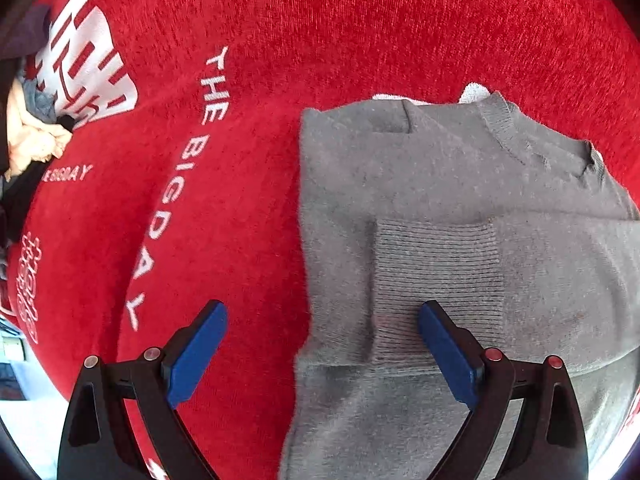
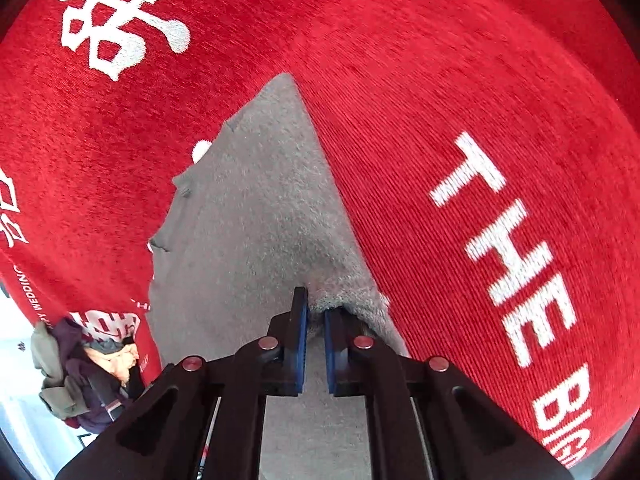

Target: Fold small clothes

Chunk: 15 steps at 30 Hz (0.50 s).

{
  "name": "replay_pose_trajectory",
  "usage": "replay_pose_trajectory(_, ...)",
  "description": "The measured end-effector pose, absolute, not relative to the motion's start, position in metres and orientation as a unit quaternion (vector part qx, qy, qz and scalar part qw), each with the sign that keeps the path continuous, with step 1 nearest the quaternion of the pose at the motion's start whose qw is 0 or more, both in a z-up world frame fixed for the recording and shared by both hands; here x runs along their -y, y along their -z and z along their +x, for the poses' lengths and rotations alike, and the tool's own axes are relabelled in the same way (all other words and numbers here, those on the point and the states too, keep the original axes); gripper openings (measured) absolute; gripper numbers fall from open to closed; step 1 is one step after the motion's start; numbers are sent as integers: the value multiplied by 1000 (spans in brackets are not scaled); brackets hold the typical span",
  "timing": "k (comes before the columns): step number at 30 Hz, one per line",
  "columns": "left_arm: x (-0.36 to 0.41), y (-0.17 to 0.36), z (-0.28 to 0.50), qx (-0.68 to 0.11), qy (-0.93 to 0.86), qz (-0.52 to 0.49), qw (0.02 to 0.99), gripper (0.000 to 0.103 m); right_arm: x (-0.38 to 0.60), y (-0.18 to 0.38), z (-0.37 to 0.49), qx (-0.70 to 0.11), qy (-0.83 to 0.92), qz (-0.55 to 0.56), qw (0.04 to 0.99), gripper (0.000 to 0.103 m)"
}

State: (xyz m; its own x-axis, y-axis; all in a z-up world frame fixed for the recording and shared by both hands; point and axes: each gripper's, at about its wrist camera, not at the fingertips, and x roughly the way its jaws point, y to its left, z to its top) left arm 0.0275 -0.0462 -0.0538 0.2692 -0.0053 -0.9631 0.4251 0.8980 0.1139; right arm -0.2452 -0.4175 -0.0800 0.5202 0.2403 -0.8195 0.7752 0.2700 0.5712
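right claw (image 2: pixel 316 320) pinches the grey sweater's (image 2: pixel 256 220) edge, lower centre; left claw (image 1: pixel 322 336) gapes over the folded sleeve (image 1: pixel 436 280); a thin pinch could slip, undoing the fold on the red cloth (image 2: pixel 400 80)

Both fisheye views are bright and evenly lit with soft, faint shadows, the red cloth (image 1: pixel 360 20) vivid and sharp at centre, bending strongly toward dark vignetted corners, a washed-out white patch at each lower left edge, and slight blur at the rims.
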Motion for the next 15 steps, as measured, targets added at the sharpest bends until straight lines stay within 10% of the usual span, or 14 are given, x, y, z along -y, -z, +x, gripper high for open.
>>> replay_pose_trajectory(9, 42, 39, 20, -595, 145, 185, 769, 97, 409, 53, -243, -500, 186, 500, 682, 37)
replay_pose_trajectory(15, 47, 35, 9, -592, 157, 196, 766, 97, 403, 45, -240, -513, 189, 468, 694, 37)
